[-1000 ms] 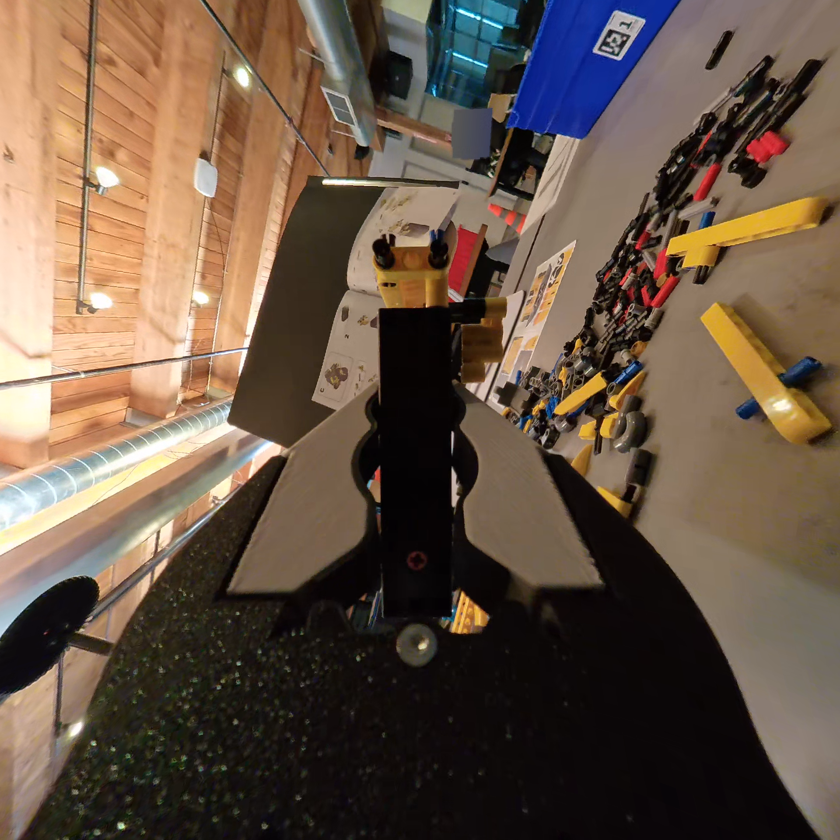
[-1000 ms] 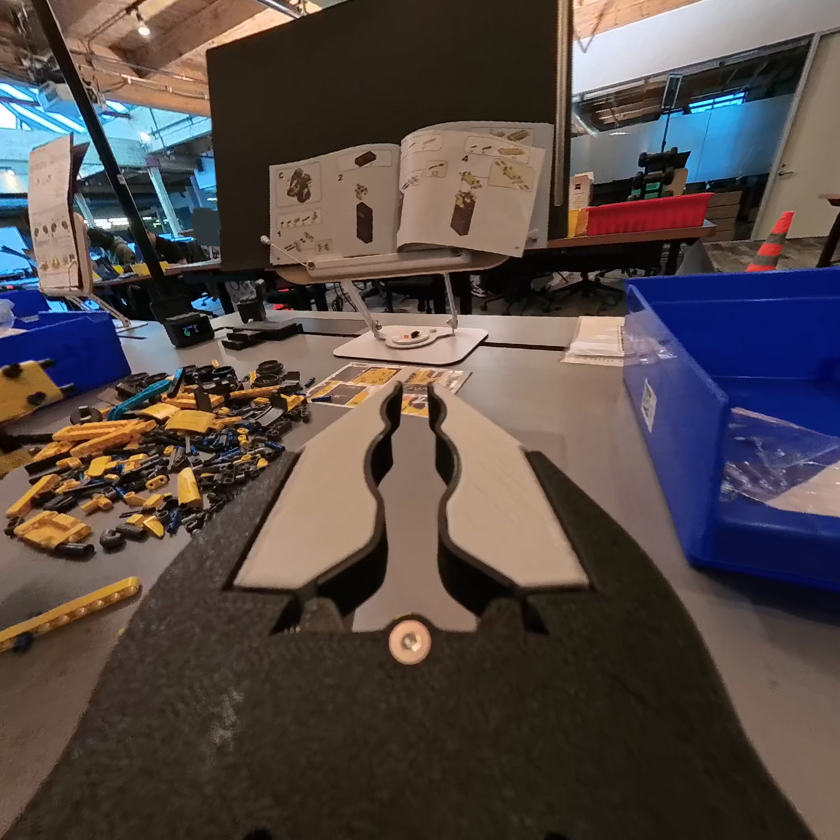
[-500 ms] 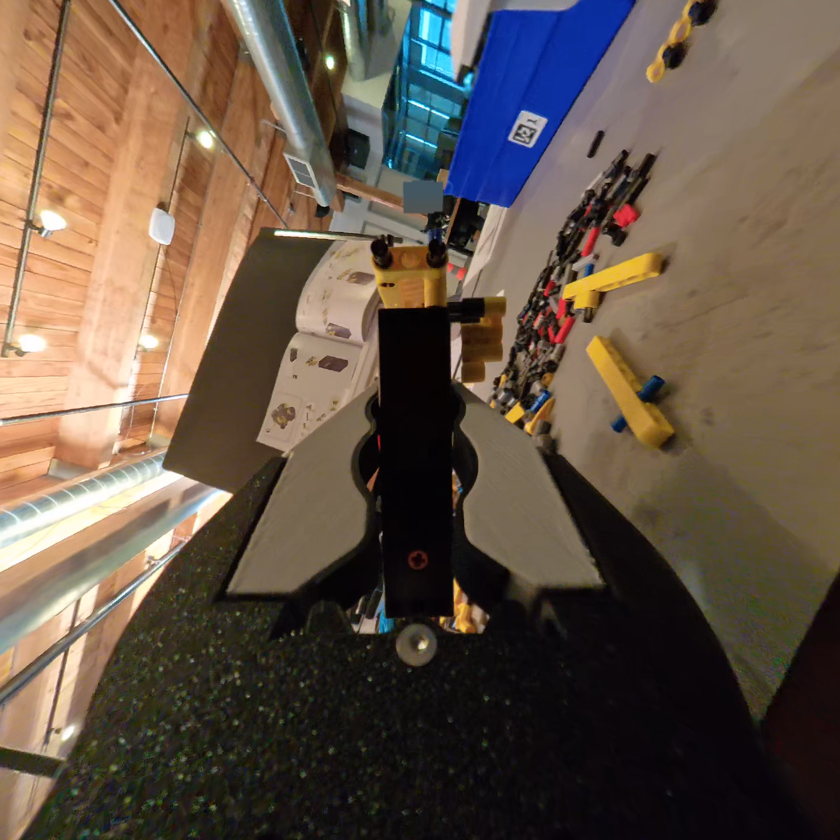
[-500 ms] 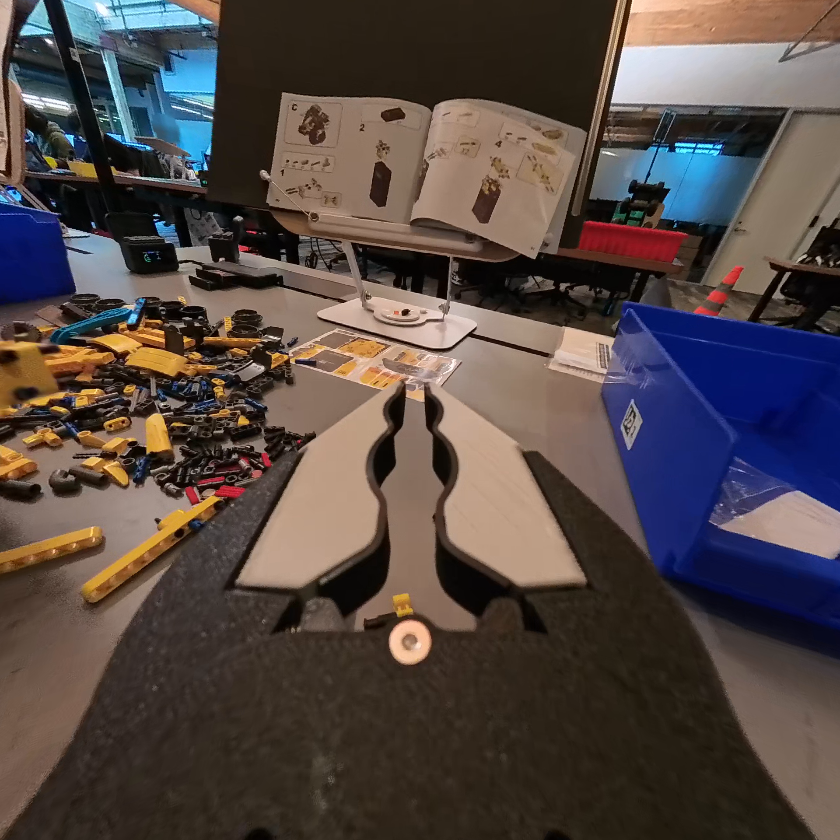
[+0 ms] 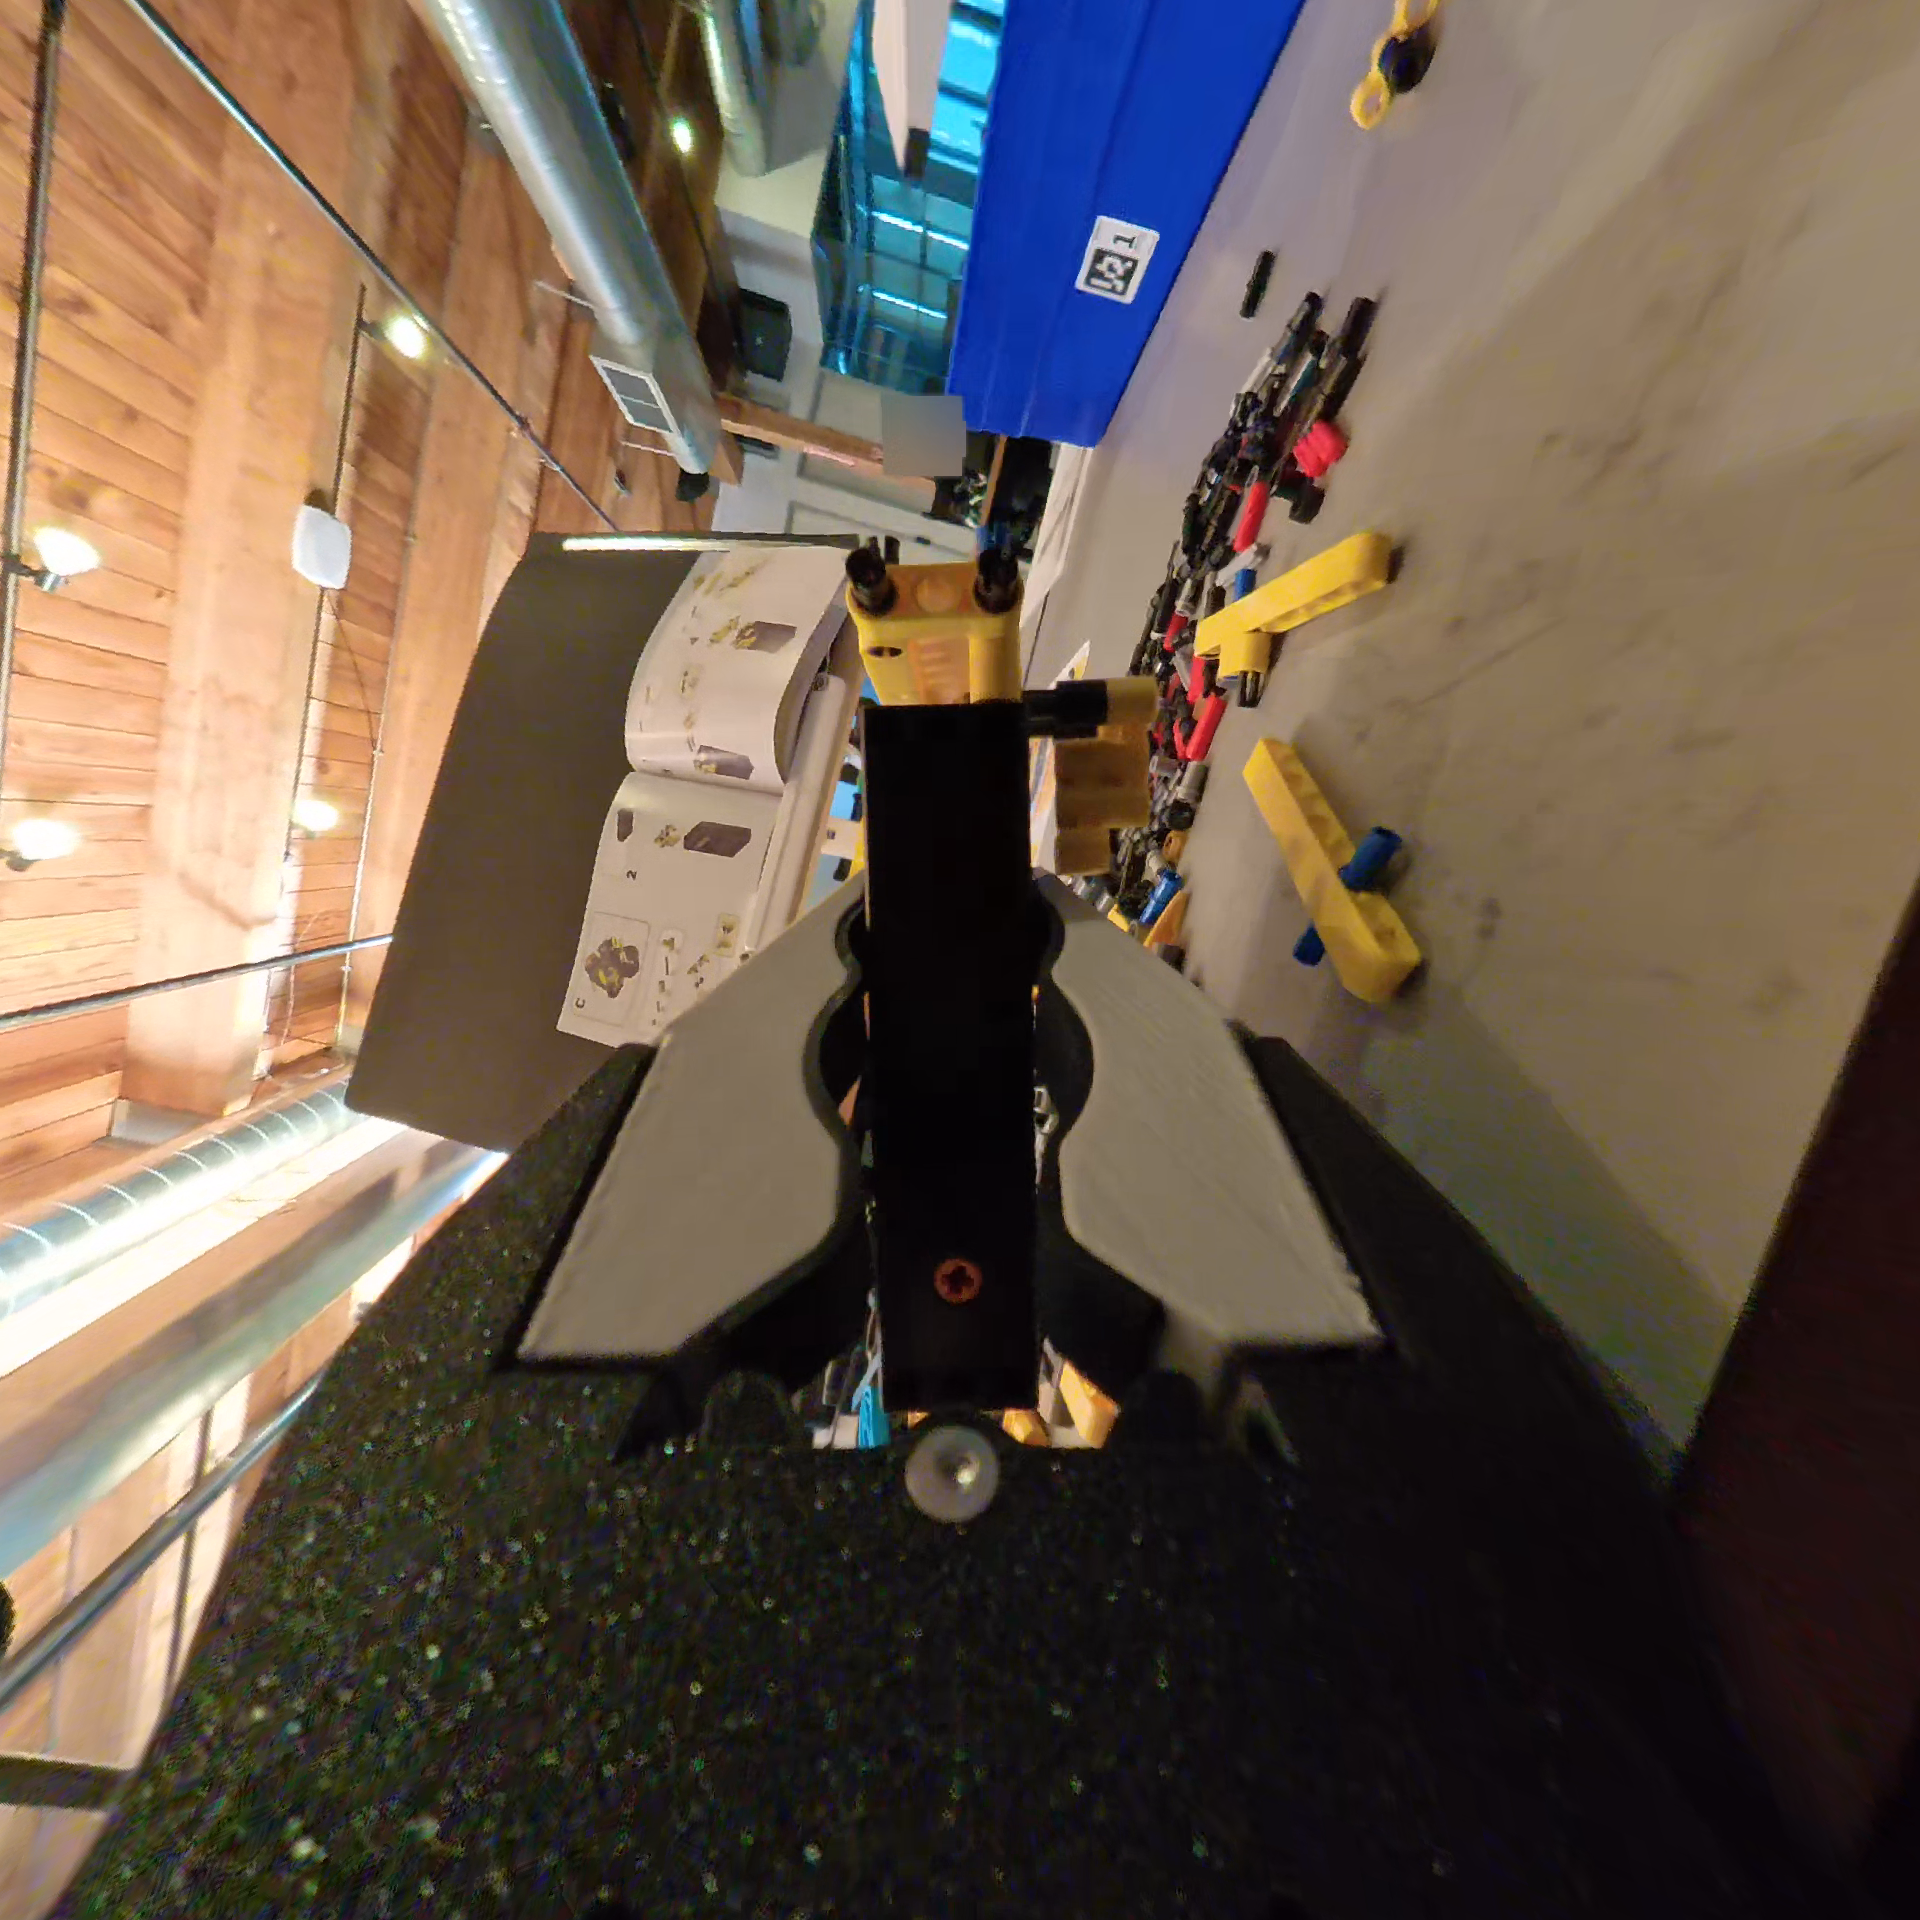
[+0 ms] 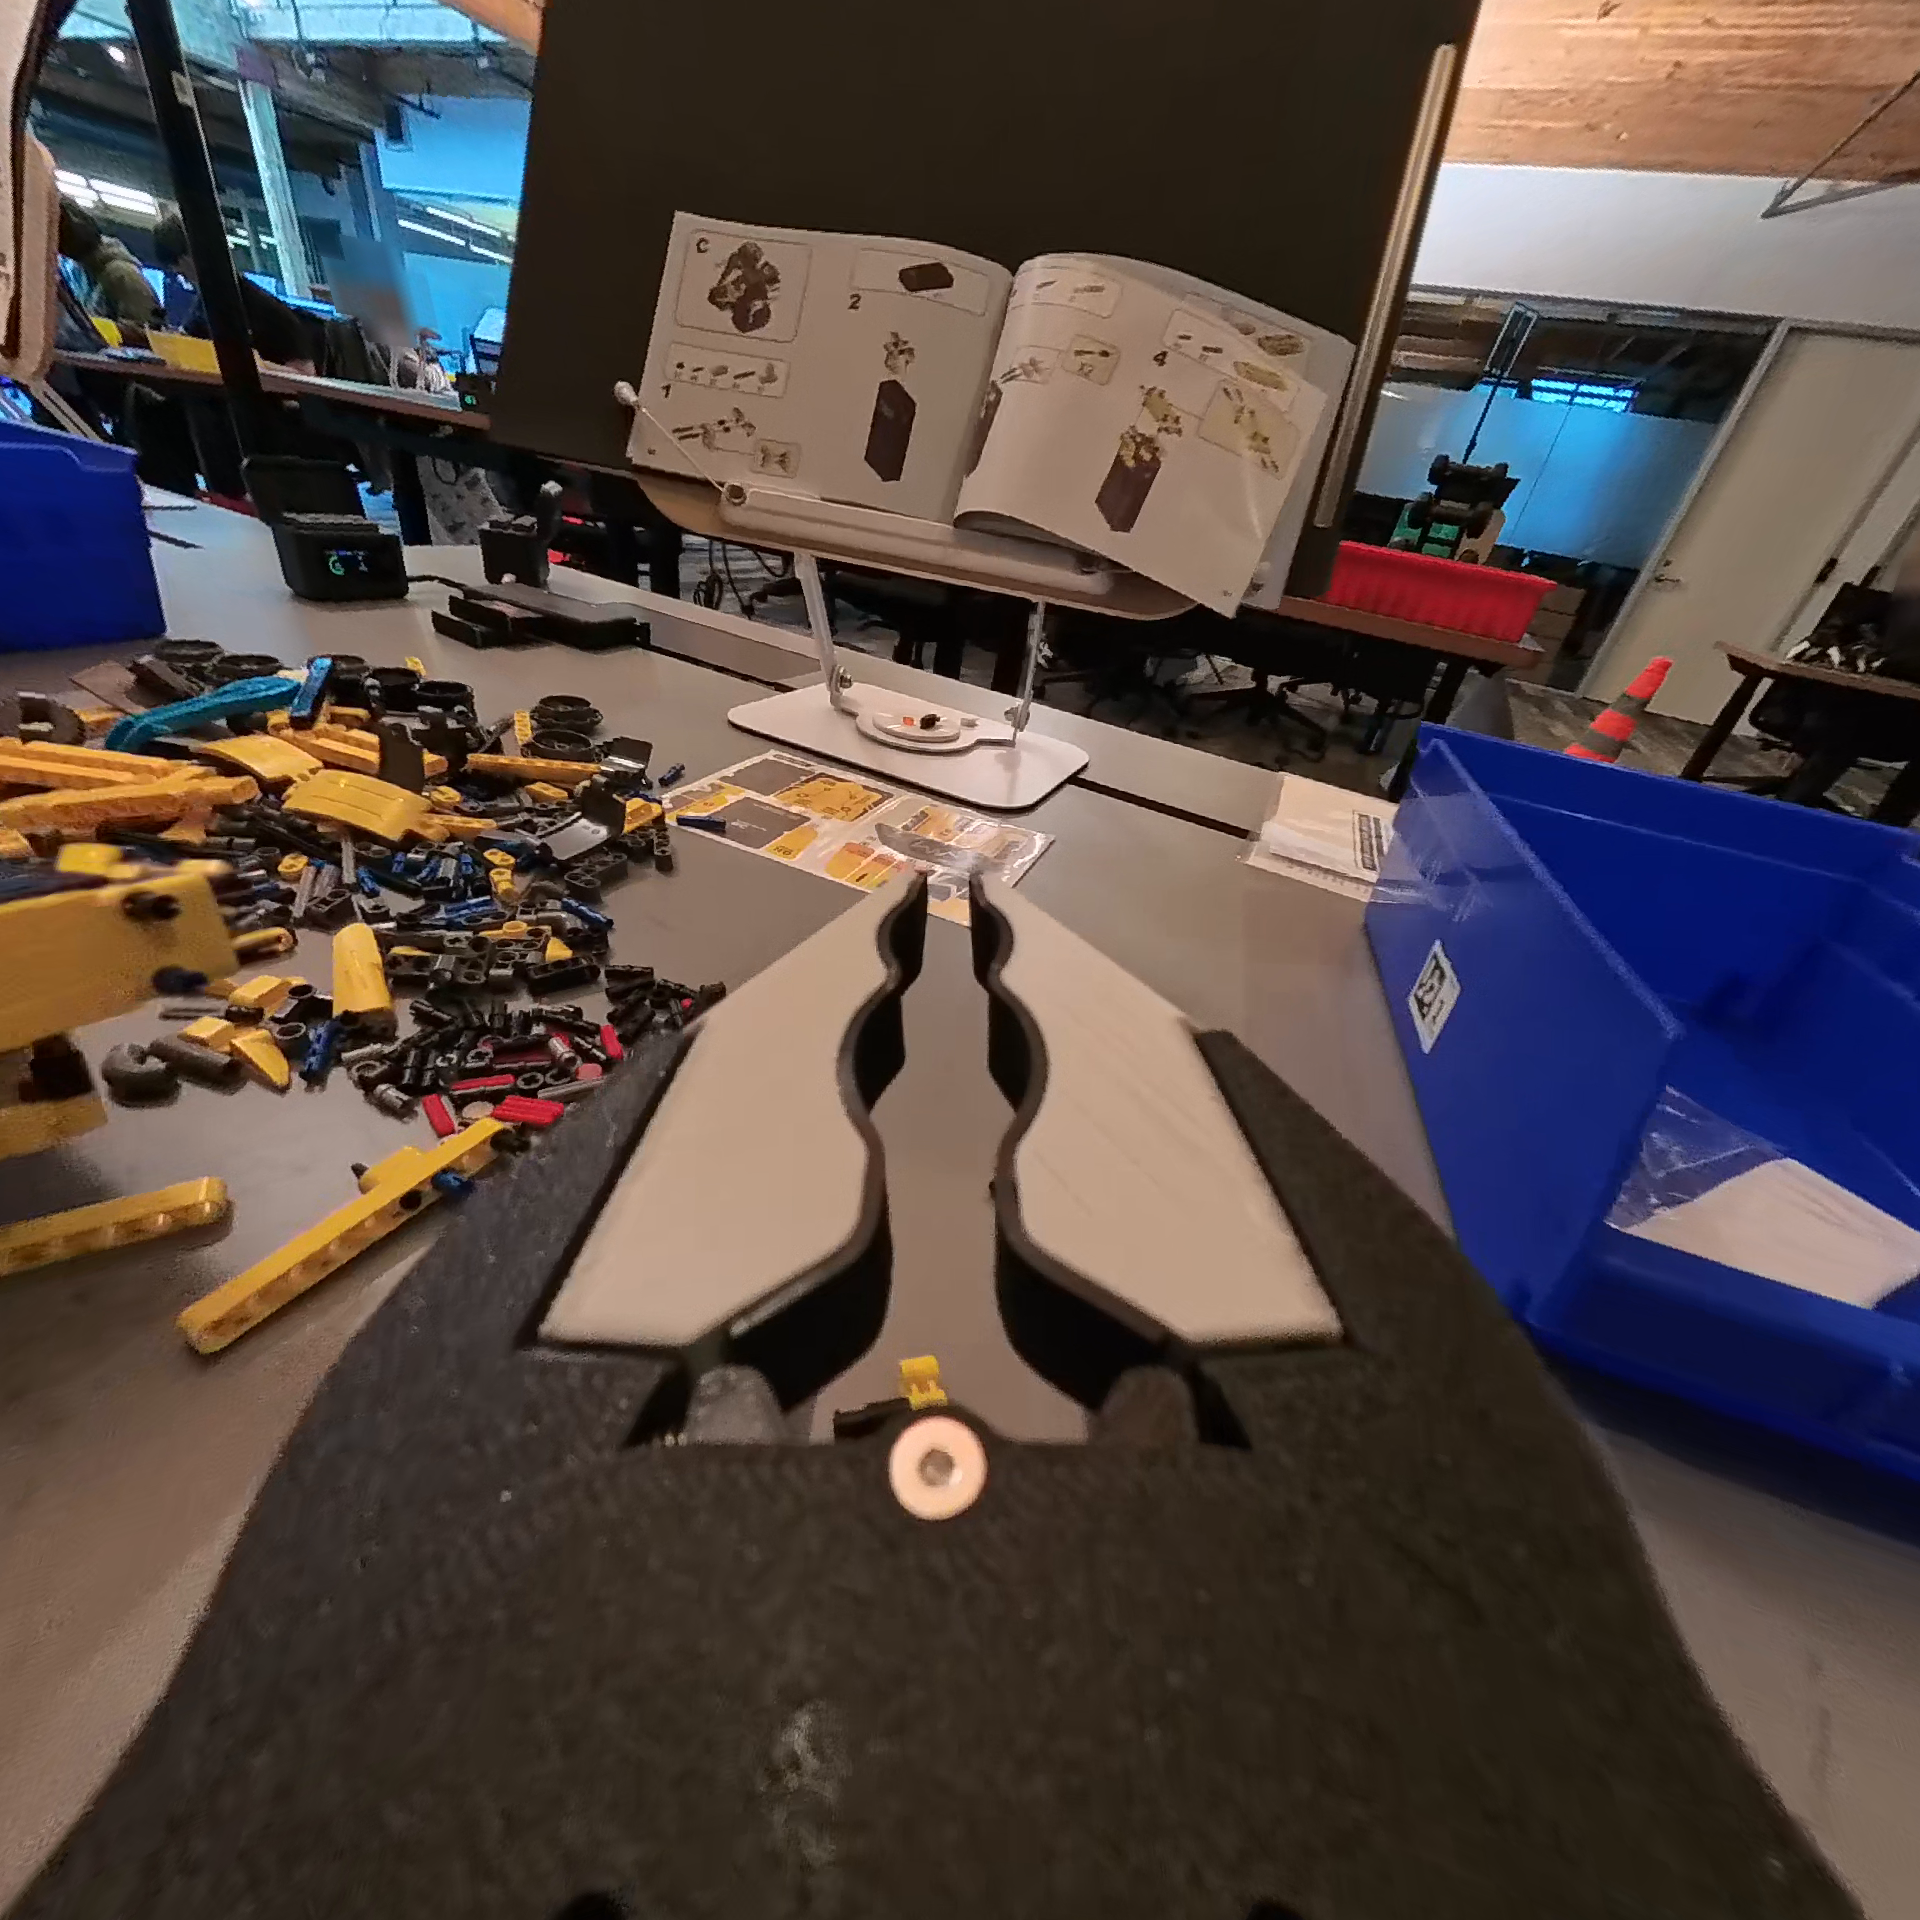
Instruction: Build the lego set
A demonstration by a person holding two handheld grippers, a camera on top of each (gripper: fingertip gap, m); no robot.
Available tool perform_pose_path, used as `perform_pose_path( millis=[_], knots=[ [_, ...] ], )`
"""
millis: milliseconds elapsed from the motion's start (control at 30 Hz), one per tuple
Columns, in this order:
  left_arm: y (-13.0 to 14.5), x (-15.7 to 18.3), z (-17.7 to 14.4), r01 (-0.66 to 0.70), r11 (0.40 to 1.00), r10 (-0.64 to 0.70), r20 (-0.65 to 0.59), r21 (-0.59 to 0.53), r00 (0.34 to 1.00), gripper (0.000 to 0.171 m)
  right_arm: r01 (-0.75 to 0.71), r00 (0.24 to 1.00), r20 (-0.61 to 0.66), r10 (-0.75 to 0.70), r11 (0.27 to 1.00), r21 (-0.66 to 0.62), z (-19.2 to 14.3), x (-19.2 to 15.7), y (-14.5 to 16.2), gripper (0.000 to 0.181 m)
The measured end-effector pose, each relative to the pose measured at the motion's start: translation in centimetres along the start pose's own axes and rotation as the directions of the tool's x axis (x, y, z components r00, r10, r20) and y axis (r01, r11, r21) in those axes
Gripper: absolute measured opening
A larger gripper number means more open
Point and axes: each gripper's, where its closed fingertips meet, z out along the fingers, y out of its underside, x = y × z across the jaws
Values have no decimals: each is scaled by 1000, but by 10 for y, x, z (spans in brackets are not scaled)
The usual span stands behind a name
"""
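My left gripper (image 5: 951, 914) is turned on its side and shut on a tall black box (image 5: 951, 1039). A yellow brick frame with black pins (image 5: 930, 634) tops the box, and a tan gear block (image 5: 1101, 790) sits at its side. I hold it in the air beside the grey table (image 5: 1610, 623). My right gripper (image 6: 948, 888) is shut and holds nothing, low over the table (image 6: 1195, 956), right of a pile of loose yellow, black, blue and red bricks (image 6: 436, 914). A small yellow piece (image 6: 920, 1382) lies under it. A blurred yellow assembly (image 6: 94, 956) shows at the left edge.
An open instruction booklet (image 6: 935, 395) rests on a white stand (image 6: 914, 748) before a black board. A sticker sheet (image 6: 862, 821) lies ahead. A blue bin (image 6: 1662, 1039) stands to the right, another (image 5: 1091, 208) on the far side. Yellow beams (image 6: 343, 1236) (image 5: 1330, 862) lie loose. Across from one pair of fingers to the other is roughly 20 cm.
My right gripper has moved forward and left toward the brick pile and booklet, still shut. My left gripper has swung and drawn back from the table, still holding the black box.
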Motion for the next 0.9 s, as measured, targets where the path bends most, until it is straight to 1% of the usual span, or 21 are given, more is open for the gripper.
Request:
perform_pose_path(
  millis=[133, 300, 500, 900],
  knots=[
    [3, 0, 1, 31, 999, -31, -14, -11, 999, 25, 29, 1000, 3, -29, 1000, -10, 1, -3, 1, 8],
    [4, 2, 1, 42, 999, -42, -24, -17, 999, 25, 32, 999, 5, -32, 999, -6, 1, -4, 1, 8],
    [8, 0, 1, 100, 995, -101, -31, -27, 994, 26, 53, 999, 9, -53, 999, -9, 2, -6, 1, 8],
    [8, 1, 1, 103, 994, -104, -39, -33, 994, 26, 66, 998, 13, -66, 998, -6, 3, -8, 0, 8]
  ],
)
